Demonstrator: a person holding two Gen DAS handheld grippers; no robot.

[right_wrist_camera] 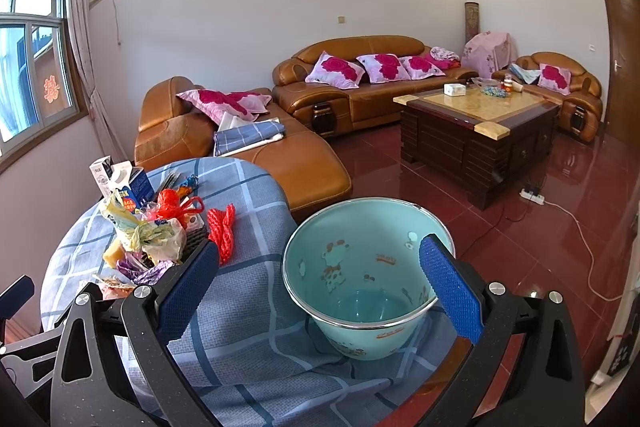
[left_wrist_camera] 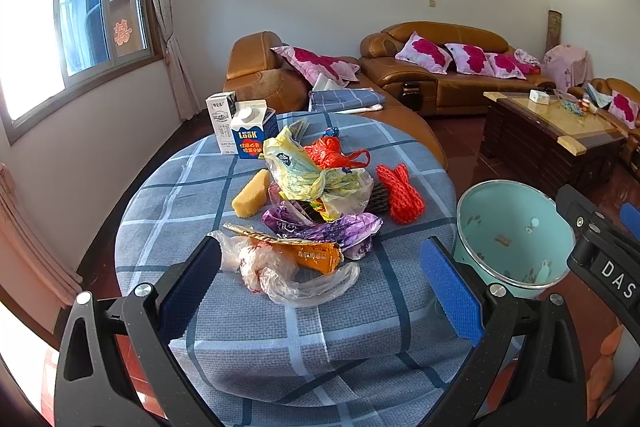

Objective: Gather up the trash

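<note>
Round worktop [left_wrist_camera: 256, 327] draped in blue-grey checked cloth. Heaped at centre: crumpled clear plastic bag [left_wrist_camera: 280, 273] nearest, touching an orange foil snack wrapper [left_wrist_camera: 308, 253]; behind these a purple foil wrapper [left_wrist_camera: 328, 227], a knotted yellow-and-white plastic bag [left_wrist_camera: 312, 175] and a red plastic bag [left_wrist_camera: 332, 151]. Yellow sponge block [left_wrist_camera: 251, 193] just left of the heap; coiled red-orange rope [left_wrist_camera: 400, 193] just right of it. Two upright milk cartons at far left edge: white carton [left_wrist_camera: 220, 121], blue-and-white carton [left_wrist_camera: 253, 131].

Left gripper [left_wrist_camera: 320, 283] above near edge of worktop, jaws spread wide, empty, clear bag lying between blue pads without contact.

Right gripper [right_wrist_camera: 320, 287] likewise with jaws spread wide, holding nothing. Pale teal plastic bucket with cartoon print [right_wrist_camera: 360, 291] between them, at right edge of worktop beside the cloth; contact with pads not determinable. Bucket interior bare of trash.

Background: brown leather sofa [right_wrist_camera: 360, 83] with pink floral cushions, dark wooden coffee table [right_wrist_camera: 476, 119].
</note>
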